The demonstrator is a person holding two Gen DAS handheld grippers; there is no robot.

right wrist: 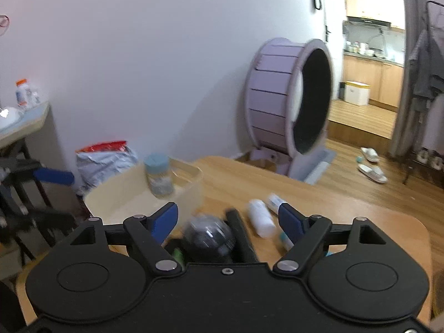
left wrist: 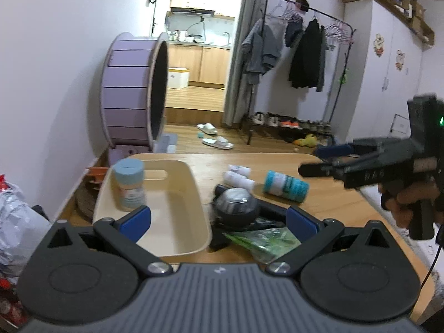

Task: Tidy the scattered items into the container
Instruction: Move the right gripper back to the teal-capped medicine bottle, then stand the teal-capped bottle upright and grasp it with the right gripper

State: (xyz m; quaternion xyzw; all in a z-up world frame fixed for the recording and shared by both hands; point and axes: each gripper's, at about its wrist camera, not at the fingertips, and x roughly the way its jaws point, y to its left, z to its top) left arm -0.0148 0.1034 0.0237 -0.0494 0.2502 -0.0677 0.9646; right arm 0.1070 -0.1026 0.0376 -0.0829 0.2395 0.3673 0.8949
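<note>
A cream bin sits on the wooden table with a pale blue-capped bottle upright inside it. My left gripper is open, hovering over the bin's right rim and a dark round gadget. A green packet lies just in front of that gadget. Two white tubes and a teal-labelled bottle lie on the table further off. My right gripper is open, empty, above the gadget.
A purple wheel stands on the floor beyond the table. A crumpled bag lies left of the bin. A clothes rack and slippers are farther back. A hand holds the right gripper.
</note>
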